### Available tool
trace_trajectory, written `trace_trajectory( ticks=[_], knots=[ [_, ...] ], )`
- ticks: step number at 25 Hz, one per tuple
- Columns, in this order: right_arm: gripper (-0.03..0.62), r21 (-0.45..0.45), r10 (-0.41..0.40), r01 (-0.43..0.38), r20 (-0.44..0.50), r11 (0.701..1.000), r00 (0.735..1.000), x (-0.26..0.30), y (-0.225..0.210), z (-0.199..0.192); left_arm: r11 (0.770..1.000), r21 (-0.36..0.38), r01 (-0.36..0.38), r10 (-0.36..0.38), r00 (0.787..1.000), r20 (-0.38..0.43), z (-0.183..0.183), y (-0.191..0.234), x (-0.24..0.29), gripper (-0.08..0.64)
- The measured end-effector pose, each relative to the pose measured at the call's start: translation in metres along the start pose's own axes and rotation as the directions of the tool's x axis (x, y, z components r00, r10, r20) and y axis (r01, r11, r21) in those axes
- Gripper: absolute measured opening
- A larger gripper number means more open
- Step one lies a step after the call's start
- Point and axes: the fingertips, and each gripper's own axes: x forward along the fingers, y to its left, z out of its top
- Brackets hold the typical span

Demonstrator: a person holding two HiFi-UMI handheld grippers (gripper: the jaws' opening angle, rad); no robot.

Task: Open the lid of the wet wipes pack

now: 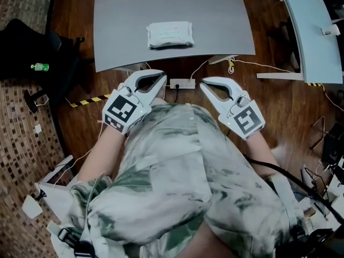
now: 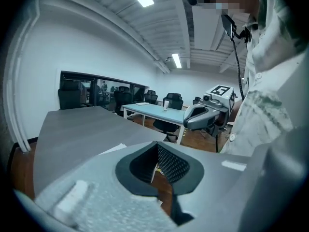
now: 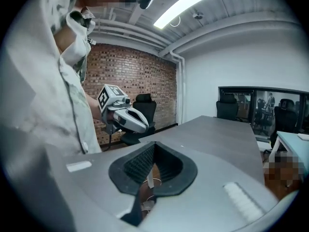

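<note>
The wet wipes pack (image 1: 170, 35), white with a pale label, lies flat near the front edge of the grey table (image 1: 123, 31). Both grippers hang below that edge, close to the person's chest and well short of the pack. My left gripper (image 1: 163, 79) is shut with nothing between its pads. My right gripper (image 1: 203, 83) is likewise shut and empty. Their tips point toward each other, a small gap apart. In the left gripper view its own jaws (image 2: 157, 148) are closed and the right gripper (image 2: 205, 115) shows beyond. In the right gripper view its jaws (image 3: 151, 153) are closed too.
A white power strip (image 1: 181, 83) with cables lies on the wooden floor under the table edge. A black chair (image 1: 32, 52) with a green bottle (image 1: 39, 66) stands at left. A second pale table (image 1: 312, 31) runs along the right. Yellow-black tape (image 1: 88, 99) marks the floor.
</note>
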Motion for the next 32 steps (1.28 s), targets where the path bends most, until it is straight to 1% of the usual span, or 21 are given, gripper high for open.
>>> trace_trajectory(
  ticks=[2, 4, 7, 9, 11, 12, 13, 14, 16, 18, 20, 22, 24, 26, 27, 28, 30, 32],
  knots=[
    [0.006, 0.006, -0.001, 0.001, -0.035, 1.0, 0.999, 0.02, -0.016, -0.001, 0.999, 0.01, 0.034, -0.034, 0.999, -0.011, 0.003, 0.02, 0.013, 0.003],
    [0.008, 0.002, 0.005, -0.005, -0.07, 1.0, 0.998, 0.046, -0.032, -0.005, 0.999, 0.012, 0.051, -0.05, 0.998, -0.036, -0.002, 0.043, 0.026, 0.003],
    [0.008, -0.036, 0.021, -0.025, -0.107, 0.999, 0.994, 0.08, -0.052, -0.017, 0.998, 0.017, 0.054, -0.052, 0.995, -0.083, -0.018, 0.071, 0.047, 0.003],
    [0.009, -0.068, 0.046, -0.055, -0.131, 0.996, 0.99, 0.102, -0.064, -0.027, 0.998, 0.018, 0.067, -0.064, 0.991, -0.122, -0.032, 0.084, 0.06, 0.003],
    [0.011, -0.084, 0.068, -0.084, -0.179, 0.993, 0.982, 0.122, -0.075, -0.039, 0.996, 0.018, 0.084, -0.08, 0.983, -0.164, -0.047, 0.097, 0.073, 0.003],
    [0.019, -0.095, 0.075, -0.097, -0.207, 0.991, 0.975, 0.133, -0.079, -0.044, 0.996, 0.011, 0.094, -0.09, 0.979, -0.185, -0.054, 0.103, 0.08, 0.003],
    [0.093, -0.109, 0.081, -0.109, -0.234, 0.988, 0.969, 0.143, -0.083, -0.049, 0.994, 0.001, 0.106, -0.103, 0.973, -0.206, -0.061, 0.107, 0.086, 0.003],
    [0.12, -0.125, 0.084, -0.12, -0.257, 0.985, 0.963, 0.152, -0.086, -0.053, 0.993, -0.005, 0.119, -0.117, 0.967, -0.227, -0.068, 0.111, 0.092, 0.003],
    [0.08, -0.162, 0.085, -0.137, -0.291, 0.977, 0.953, 0.169, -0.094, -0.06, 0.989, 0.002, 0.149, -0.143, 0.955, -0.261, -0.078, 0.114, 0.105, 0.003],
    [0.08, -0.198, 0.084, -0.161, -0.347, 0.967, 0.934, 0.182, -0.1, -0.071, 0.984, 0.017, 0.178, -0.166, 0.941, -0.294, -0.087, 0.115, 0.118, 0.003],
    [0.094, -0.231, 0.083, -0.199, -0.43, 0.952, 0.899, 0.191, -0.103, -0.09, 0.979, 0.028, 0.202, -0.182, 0.929, -0.321, -0.093, 0.116, 0.127, 0.002],
    [0.097, -0.273, 0.08, -0.242, -0.494, 0.931, 0.866, 0.198, -0.105, -0.107, 0.975, 0.03, 0.222, -0.198, 0.916, -0.348, -0.099, 0.117, 0.132, 0.003],
    [0.097, -0.318, 0.075, -0.28, -0.532, 0.906, 0.844, 0.203, -0.107, -0.118, 0.971, 0.031, 0.239, -0.21, 0.902, -0.377, -0.107, 0.118, 0.137, 0.002],
    [0.097, -0.35, 0.072, -0.311, -0.555, 0.884, 0.829, 0.206, -0.106, -0.124, 0.968, 0.033, 0.25, -0.217, 0.891, -0.398, -0.114, 0.117, 0.139, 0.003],
    [0.098, -0.357, 0.074, -0.321, -0.561, 0.877, 0.824, 0.207, -0.105, -0.125, 0.967, 0.029, 0.255, -0.222, 0.887, -0.404, -0.118, 0.117, 0.14, 0.003],
    [0.098, -0.354, 0.079, -0.327, -0.565, 0.876, 0.822, 0.207, -0.104, -0.125, 0.966, 0.021, 0.259, -0.228, 0.885, -0.407, -0.121, 0.117, 0.141, 0.002],
    [0.064, -0.335, 0.091, -0.332, -0.569, 0.882, 0.817, 0.208, -0.105, -0.124, 0.963, 0.006, 0.27, -0.244, 0.88, -0.407, -0.126, 0.118, 0.143, 0.002],
    [0.063, -0.326, 0.102, -0.344, -0.579, 0.88, 0.809, 0.208, -0.105, -0.124, 0.96, -0.002, 0.28, -0.256, 0.876, -0.409, -0.127, 0.118, 0.144, 0.002]
  ],
)
